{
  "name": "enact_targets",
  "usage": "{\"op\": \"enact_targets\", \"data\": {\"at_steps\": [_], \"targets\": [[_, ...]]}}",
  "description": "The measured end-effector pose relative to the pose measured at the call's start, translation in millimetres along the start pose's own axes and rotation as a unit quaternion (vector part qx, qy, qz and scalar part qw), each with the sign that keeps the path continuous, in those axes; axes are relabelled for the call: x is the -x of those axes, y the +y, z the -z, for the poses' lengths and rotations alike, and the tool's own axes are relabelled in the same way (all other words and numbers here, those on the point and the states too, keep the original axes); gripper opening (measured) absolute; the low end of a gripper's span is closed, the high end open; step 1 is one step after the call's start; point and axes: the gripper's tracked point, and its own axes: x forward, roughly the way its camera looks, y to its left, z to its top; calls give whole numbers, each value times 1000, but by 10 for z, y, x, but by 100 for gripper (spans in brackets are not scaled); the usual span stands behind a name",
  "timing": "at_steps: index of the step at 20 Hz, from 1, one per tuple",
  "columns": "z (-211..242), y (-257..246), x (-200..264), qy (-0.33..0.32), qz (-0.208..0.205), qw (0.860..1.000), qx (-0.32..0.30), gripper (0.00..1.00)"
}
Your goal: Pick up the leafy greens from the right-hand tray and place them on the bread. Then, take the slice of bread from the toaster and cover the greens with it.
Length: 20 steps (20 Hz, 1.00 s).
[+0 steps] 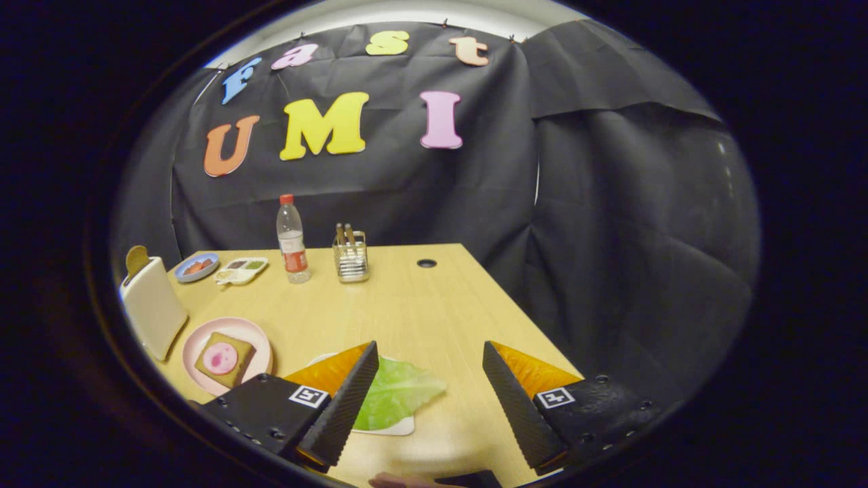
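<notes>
1. The wooden bench (407, 305) carries everything, running from beneath the gripper back to the black cloth wall
2. The white toaster (152, 308) stands at the bench's far left edge, with a brown slice of bread (136, 260) poking up from its slot
3. The pink plate (230, 352) lies just right of the toaster, holding a square bread slice (224, 359) topped with a pink round of meat
4. The white tray (393, 427) sits right of that plate, partly hidden behind the left finger
5. The leafy greens (397, 393) lie flat on this tray, long axis pointing right and slightly away, leaf tip reaching into the gap between the fingers
6. The gripper (430, 400) hovers with jaws wide apart and empty; the leaf hugs the left finger, so I judge a small shift left would centre it
7. A water bottle (293, 240), a wire holder (351, 256) and two small dishes (220, 268) stand well beyond
</notes>
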Motion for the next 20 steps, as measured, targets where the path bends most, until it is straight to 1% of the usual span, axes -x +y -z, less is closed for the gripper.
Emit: {"op": "enact_targets", "data": {"at_steps": [4, 6, 9, 12, 13, 15, 19, 20], "targets": [[293, 45, -313, 63, -26, 997, -33, 94], [431, 10, -437, 90, -24, 995, -40, 93], [542, 37, -549, 113, -30, 992, -50, 94], [626, -16, -612, 126, -23, 991, -41, 94], [648, 6, -625, 132, -28, 990, -40, 93], [661, 16, -652, 138, -31, 989, -43, 86], [692, 58, -689, 150, -31, 987, -40, 80], [685, 85, -683, 152, -33, 987, -36, 68]]}}
